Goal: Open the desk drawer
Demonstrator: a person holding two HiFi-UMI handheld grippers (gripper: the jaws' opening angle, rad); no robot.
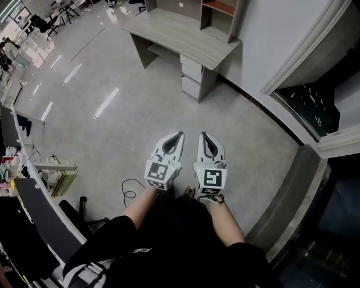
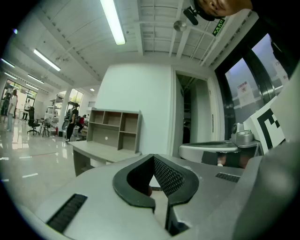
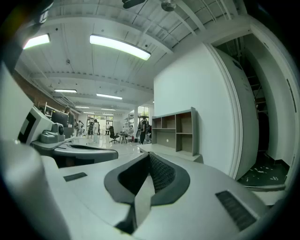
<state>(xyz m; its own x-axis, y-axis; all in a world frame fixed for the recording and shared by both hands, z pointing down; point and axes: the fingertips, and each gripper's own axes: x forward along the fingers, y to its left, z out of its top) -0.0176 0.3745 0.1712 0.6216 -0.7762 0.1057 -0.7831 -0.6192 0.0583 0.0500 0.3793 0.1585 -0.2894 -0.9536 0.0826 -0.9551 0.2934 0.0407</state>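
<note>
K: Black sleeves (image 1: 107,242) fill the bottom of the head view. Forearms (image 1: 140,205) reach out of them to the left hand-held gripper (image 1: 178,135) and the right hand-held gripper (image 1: 203,135), which sit side by side, about level. Jaws?

M: Both pairs are pressed together with nothing between them. Each gripper view shows the ribbed black pads (image 3: 161,172) meeting at the tip. The bodies are smooth pale grey plastic, each with a black-and-white marker cube (image 1: 159,171) at the wrist end.

K: Drawers?

M: The drawers (image 1: 191,73) are stacked under the right end of the bench (image 1: 180,31), at the top of the head view and well apart from both grippers. Their fronts are shut and flush with each other: flat rectangles in pale grey wood grain, like the bench top. The handles are too small to make out.

K: Room to move?

M: The polished grey floor (image 1: 112,118), glossy with light streaks, runs open between the grippers and the drawer fronts. The drawer end of the bench stands near the white wall (image 1: 264,39), which has a dark skirting strip along its foot. An open shelf unit (image 1: 216,11) sits at the back of the bench top. A thin black cable (image 1: 130,190) loops on the floor just left of the left arm.
</note>
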